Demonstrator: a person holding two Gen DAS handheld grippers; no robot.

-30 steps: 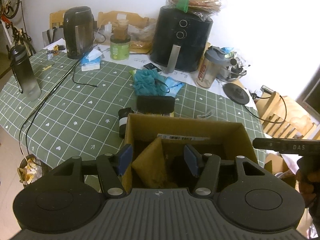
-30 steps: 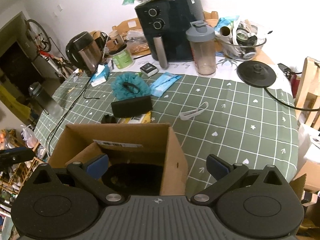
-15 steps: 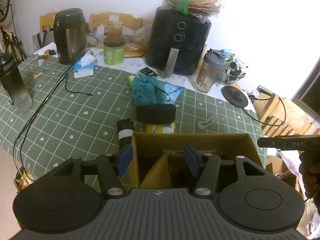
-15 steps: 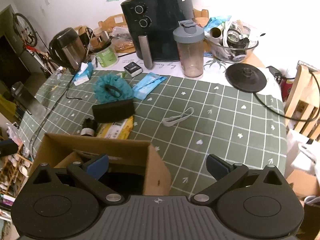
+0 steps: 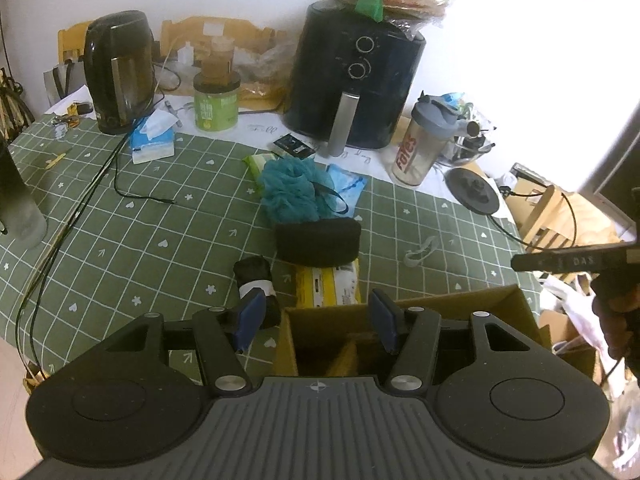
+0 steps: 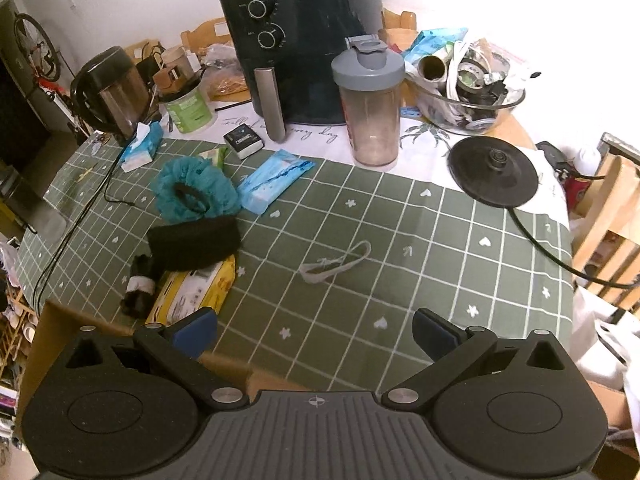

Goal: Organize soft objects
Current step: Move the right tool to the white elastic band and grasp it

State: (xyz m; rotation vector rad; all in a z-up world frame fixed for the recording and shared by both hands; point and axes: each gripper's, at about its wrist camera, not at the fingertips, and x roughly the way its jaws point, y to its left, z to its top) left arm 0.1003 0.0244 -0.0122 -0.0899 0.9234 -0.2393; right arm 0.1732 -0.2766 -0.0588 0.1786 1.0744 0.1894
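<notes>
Left tool (image 5: 316, 322) half-wide, nothing between the blue pads, poised over the near wall of the cardboard box (image 5: 460, 304) at the front edge of the bench (image 5: 120, 240). Right tool (image 6: 314, 330) spread wide and empty, above bare green checked cloth, with the box corner (image 6: 44, 328) low at its left. Soft things gathered mid-bench: teal mesh sponge (image 5: 294, 188) farthest back, black foam pad (image 5: 318, 240) just in front of it and touching, yellow wipes pack (image 5: 328, 282) partly under the pad and just beyond the box wall, small black roll with a white band (image 5: 256, 280) beside the pack on its left. Blue flat packet (image 6: 272, 180) next to the sponge. Pale elastic loop (image 6: 336, 264) alone on open cloth, apart from the rest. Further back: black air fryer (image 6: 304, 40), shaker bottle (image 6: 370, 100), kettle (image 5: 120, 72), tissue pack (image 5: 154, 140). Cardboard flap inside the box tilted up.
</notes>
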